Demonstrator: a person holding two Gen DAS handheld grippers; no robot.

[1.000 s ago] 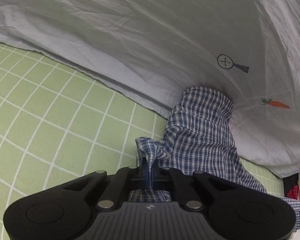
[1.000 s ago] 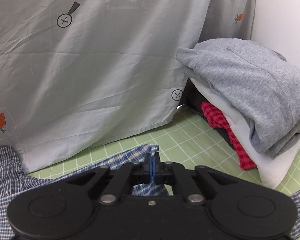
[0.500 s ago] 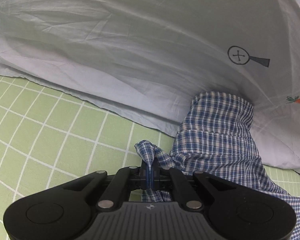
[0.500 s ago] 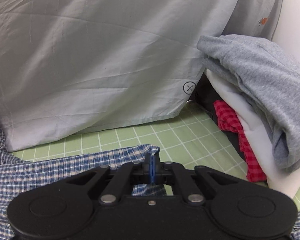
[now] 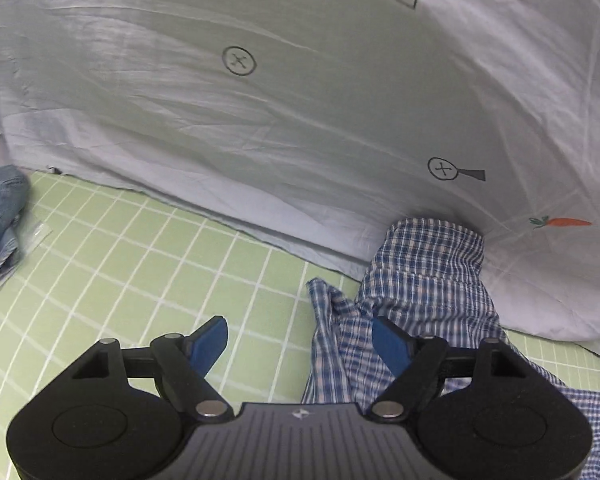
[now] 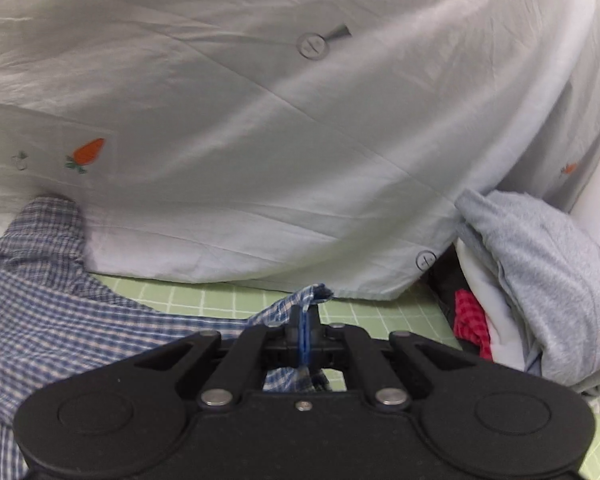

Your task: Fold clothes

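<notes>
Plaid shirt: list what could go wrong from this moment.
1. The left gripper is open, so the plaid shirt is pinned only by the right gripper; pulling now may drag it askew.
2. The shirt's far end is bunched against the pale duvet, so it could snag there.
3. The stack under the grey sweatshirt sits close to the right gripper; a sideways swing might topple it.

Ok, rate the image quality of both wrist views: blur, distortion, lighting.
Left wrist view: fairly sharp; fisheye bends the mat grid lines, dark vignette at the top corners; soft even light on the sheet, no glare. Right wrist view: softer, the sheet's prints and grey pile look slightly blurred; the plaid shirt dims toward the bottom left.
</notes>
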